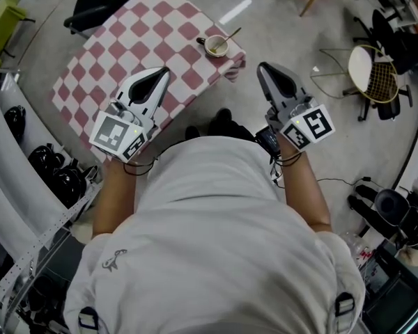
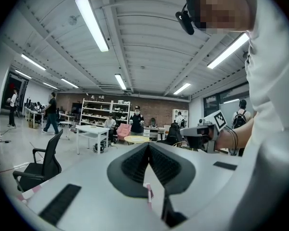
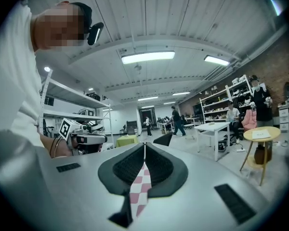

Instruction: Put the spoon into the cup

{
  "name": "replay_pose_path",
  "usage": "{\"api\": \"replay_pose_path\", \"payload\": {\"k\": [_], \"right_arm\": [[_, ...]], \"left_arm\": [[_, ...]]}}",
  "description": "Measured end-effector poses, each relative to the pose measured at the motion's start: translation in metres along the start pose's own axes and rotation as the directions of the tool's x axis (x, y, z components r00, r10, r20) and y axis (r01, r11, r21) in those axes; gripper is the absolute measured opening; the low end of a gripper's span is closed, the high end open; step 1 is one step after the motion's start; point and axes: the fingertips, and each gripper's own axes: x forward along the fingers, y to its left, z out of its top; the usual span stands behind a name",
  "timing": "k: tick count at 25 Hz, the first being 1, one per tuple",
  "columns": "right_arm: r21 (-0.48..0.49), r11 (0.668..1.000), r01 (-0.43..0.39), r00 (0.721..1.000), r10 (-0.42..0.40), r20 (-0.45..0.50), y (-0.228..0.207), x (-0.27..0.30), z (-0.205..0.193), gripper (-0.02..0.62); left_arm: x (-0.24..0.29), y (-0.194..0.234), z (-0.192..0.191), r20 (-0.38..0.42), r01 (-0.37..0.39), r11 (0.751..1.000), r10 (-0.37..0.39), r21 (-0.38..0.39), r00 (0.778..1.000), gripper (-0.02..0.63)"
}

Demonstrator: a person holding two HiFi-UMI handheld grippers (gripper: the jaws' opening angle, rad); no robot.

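Both tools are raised in front of the person's chest, well short of the work. The left hand-held gripper point(image 1: 165, 70) has its jaws pressed together at the tips with nothing between them. The right hand-held gripper point(image 1: 262, 67) is closed and empty in the same way, and its own view shows only a sliver of checked cloth through the slit below the tips.

The small pale cup point(image 1: 217, 46) stands beyond and between the two, well apart from either. The left tool hangs to the near left of the cup and the right to its near right. The cup sits at the near corner of the tabletop point(image 1: 125, 40), which is draped in a red-and-white check.

The spoon point(image 1: 231, 33) touches the cup — its slim handle juts past the rim on the far right side. Its bowl end seems to rest inside the cup, but it is too small to be sure.

The spoon looks light, stiff and probably slick, so it should be pinched across the free end of the handle, clear of the rim. The cup looks light too and stands close to the cloth's edge, so a stray nudge could slide or tip it.
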Motion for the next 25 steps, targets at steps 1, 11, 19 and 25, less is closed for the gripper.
{"api": "replay_pose_path", "payload": {"k": [1, 11, 19, 25], "right_arm": [[-0.002, 1.000, 0.001, 1.000, -0.001, 0.000, 0.000, -0.005, -0.001, 0.037], [-0.014, 0.999, -0.036, 0.999, 0.037, 0.026, -0.019, -0.058, 0.008, 0.037], [-0.014, 0.995, -0.098, 0.995, 0.098, -0.014, -0.035, -0.131, -0.006, 0.037], [0.019, 0.991, -0.132, 0.991, 0.133, -0.008, -0.031, -0.175, -0.014, 0.037]], "left_arm": [[-0.001, -0.004, 0.000, 0.001, 0.000, 1.000, 0.000, 0.003, 1.000, 0.014], [0.028, -0.051, 0.017, 0.001, -0.031, 0.999, 0.031, 0.040, 1.000, 0.014], [0.070, -0.135, 0.016, -0.027, -0.032, 0.992, 0.035, 0.118, 0.999, 0.014], [0.060, -0.181, 0.003, -0.050, -0.070, 0.994, 0.075, 0.087, 0.996, 0.014]]}}
